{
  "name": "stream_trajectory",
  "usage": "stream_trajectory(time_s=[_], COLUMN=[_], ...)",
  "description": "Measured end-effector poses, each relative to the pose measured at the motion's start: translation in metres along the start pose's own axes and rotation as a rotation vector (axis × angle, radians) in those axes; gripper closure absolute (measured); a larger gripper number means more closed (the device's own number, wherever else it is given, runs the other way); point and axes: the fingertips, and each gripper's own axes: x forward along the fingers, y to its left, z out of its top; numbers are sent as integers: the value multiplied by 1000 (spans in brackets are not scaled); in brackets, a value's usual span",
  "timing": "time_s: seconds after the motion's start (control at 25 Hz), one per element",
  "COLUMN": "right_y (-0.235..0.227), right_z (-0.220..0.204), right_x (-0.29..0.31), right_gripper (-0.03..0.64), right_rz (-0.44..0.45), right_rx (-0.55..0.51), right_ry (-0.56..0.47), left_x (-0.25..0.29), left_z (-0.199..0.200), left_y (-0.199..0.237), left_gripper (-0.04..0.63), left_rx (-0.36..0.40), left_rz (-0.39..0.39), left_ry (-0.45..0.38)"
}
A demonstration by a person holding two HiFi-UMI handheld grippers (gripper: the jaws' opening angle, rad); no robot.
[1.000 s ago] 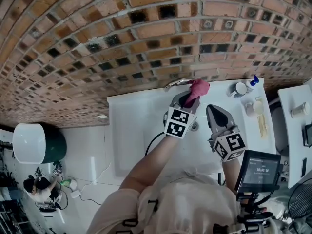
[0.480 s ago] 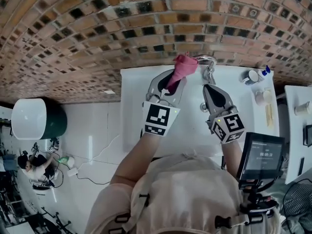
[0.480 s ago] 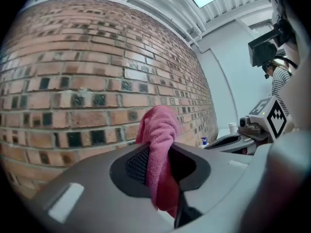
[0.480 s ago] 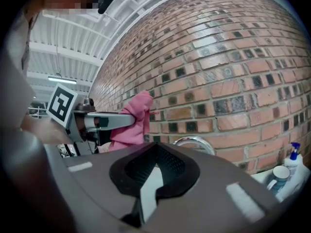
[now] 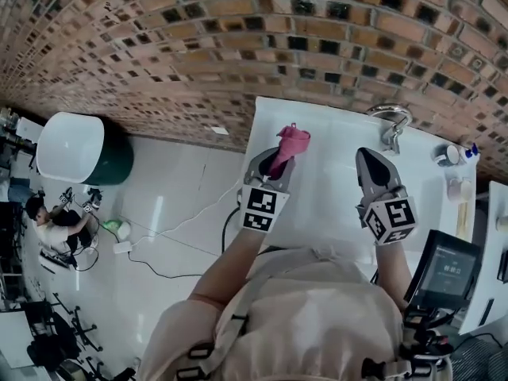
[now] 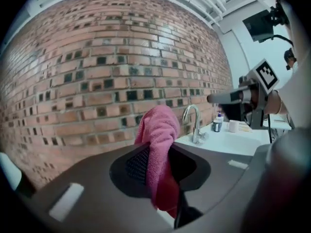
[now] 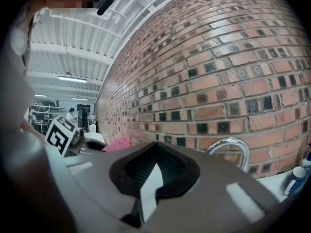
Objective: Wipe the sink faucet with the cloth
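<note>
While the faucet (image 5: 390, 121) stands alone at the back edge of the white worktop (image 5: 333, 201), against the brick wall (image 5: 238, 46), the pink cloth (image 5: 292, 140) hangs over the worktop's left part. It is pinched in the left tool (image 5: 274, 163), whose jaws are clamped on its folds. A second ago that cloth was pressed to the spout. It now sits well apart from it, toward the left edge. The right tool (image 5: 377, 161), its jaws parted by only a narrow slit with nothing between them, hovers in front of the faucet without touching it. Each tool carries a cube of black-and-white square markers, patterns and not letters. Print on the blue-capped bottle (image 5: 468, 151) at the back right corner is too small to read. So are the figures on the dark screen (image 5: 444, 272) beyond the front right corner.
</note>
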Motion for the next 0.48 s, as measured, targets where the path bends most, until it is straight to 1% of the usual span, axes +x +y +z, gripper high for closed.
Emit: stream_trajectory(time_s=[0.08, 0.12, 0.16, 0.24, 0.32, 0.48], right_y=[5, 8, 11, 16, 18, 13], right_z=[-2, -4, -5, -6, -5, -7], right_x=[2, 3, 5, 8, 9, 6], right_gripper=[629, 629, 629, 629, 629, 629], right_rz=[4, 4, 4, 5, 5, -8], right_rx=[0, -1, -2, -4, -7, -8], right_ry=[9, 13, 17, 20, 21, 31], left_x=[-2, -3, -5, -6, -4, 9], left_z=[-43, -61, -75, -98, -114, -140], left_y=[7, 10, 15, 27, 34, 31], left_gripper=[511, 511, 511, 511, 511, 511], left_rx=[-74, -98, -107, -101, -100, -76], left_rz=[7, 13, 23, 48, 61, 52], left_ry=[83, 118, 148, 189, 210, 259])
